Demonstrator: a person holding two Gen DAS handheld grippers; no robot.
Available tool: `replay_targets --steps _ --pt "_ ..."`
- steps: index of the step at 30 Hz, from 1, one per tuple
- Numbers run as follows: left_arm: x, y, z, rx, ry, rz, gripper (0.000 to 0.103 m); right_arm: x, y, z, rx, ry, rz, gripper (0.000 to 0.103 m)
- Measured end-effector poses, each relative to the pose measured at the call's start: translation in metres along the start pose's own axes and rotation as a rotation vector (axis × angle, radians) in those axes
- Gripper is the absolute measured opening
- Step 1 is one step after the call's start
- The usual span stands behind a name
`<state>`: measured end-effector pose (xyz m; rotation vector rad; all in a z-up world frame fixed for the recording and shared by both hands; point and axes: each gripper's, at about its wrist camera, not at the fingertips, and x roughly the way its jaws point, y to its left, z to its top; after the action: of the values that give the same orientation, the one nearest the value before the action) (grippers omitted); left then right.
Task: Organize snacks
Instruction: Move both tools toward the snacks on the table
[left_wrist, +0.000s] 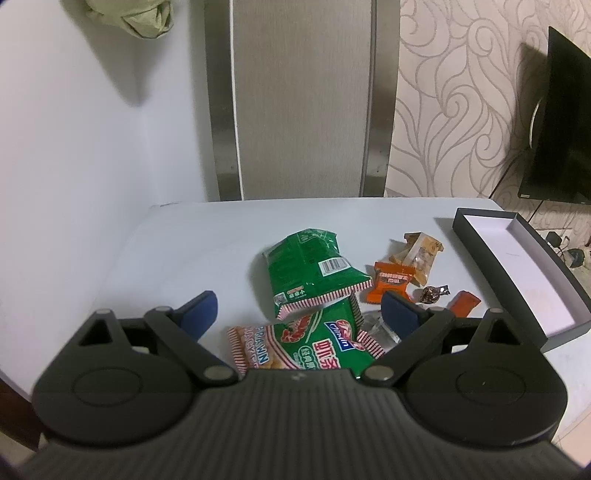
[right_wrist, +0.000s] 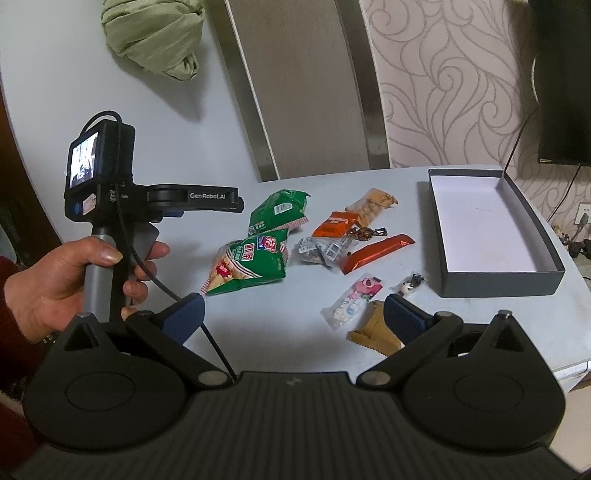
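"PRAWN" reads on your nearer green bag (left_wrist: 314, 345), a barcode on the crumpled green bag (left_wrist: 314, 273) overlapping it, mid-table (left_wrist: 184, 240). "GenRobot.AI" marks your left gripper (left_wrist: 299, 312), jaws wide above them, holding nothing. Your right gripper (right_wrist: 293, 319) gapes wide too, empty, near the open dark box (right_wrist: 491, 229).

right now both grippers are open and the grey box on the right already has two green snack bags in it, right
Not quite: the grey box holds nothing. The two green snack bags lie on the table, as the right wrist view shows. Both the left gripper and right gripper are open.
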<state>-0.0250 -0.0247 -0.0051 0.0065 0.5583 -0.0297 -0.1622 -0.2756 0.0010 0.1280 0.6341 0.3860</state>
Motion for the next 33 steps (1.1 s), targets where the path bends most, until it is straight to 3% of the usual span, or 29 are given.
replay_targets --steps 8,21,33 --pt "0.005 -0.003 -0.005 0.018 0.021 0.004 0.097 0.004 -0.013 0.0 -0.012 0.023 -0.012 0.103" --pt "0.011 0.011 -0.018 0.017 0.091 0.033 0.097 0.051 -0.035 -0.008 -0.077 0.127 -0.054 0.103" --pt "0.016 0.018 -0.018 0.017 0.113 0.058 0.097 0.078 -0.046 -0.011 -0.076 0.164 -0.061 0.103"
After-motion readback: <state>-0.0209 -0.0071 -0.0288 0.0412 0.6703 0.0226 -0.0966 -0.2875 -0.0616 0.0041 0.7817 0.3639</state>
